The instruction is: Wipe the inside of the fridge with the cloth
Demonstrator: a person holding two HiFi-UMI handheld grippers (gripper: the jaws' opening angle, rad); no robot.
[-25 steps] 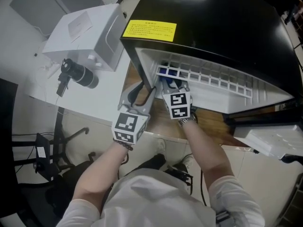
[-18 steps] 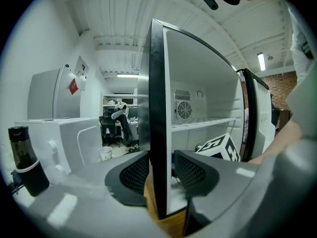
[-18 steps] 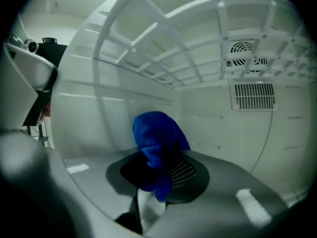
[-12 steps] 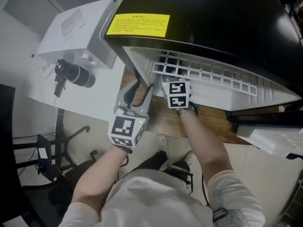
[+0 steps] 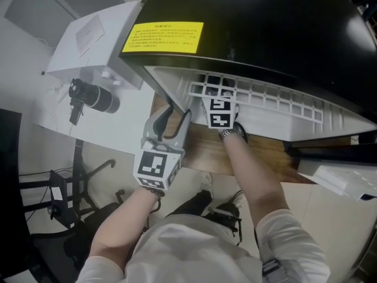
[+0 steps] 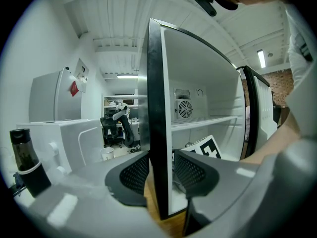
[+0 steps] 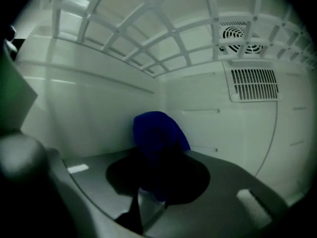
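My left gripper [image 6: 161, 170] is clamped on the fridge: its jaws stand fairly wide, and the dark meshed pads [image 6: 134, 172] sit against either face of the fridge's left side wall [image 6: 154, 108], one outside and one inside, at the wall's black front edge. My right gripper [image 7: 157, 182] is inside the fridge [image 5: 265, 28], with its jaws partly closed on the blue cloth [image 7: 157, 133]. The cloth bunches up out of the jaws and points at the fridge's lower back corner, where the left inner wall meets the rear wall. I cannot tell whether it touches either wall.

From the head view only the right gripper's marker cube shows, at the fridge's mouth just under the white wire shelf [image 5: 259, 93]. My forearm trails back out of the fridge. Above the cloth, on the fridge's rear wall, sit a round fan vent [image 7: 242, 38] and a slotted grille [image 7: 255, 83].

The fridge door [image 6: 252, 113] stands open on the fridge's right side. A yellow label [image 5: 163, 37] lies on the fridge's black top near its left front corner. A white box [image 5: 94, 37] stands just left of the fridge.
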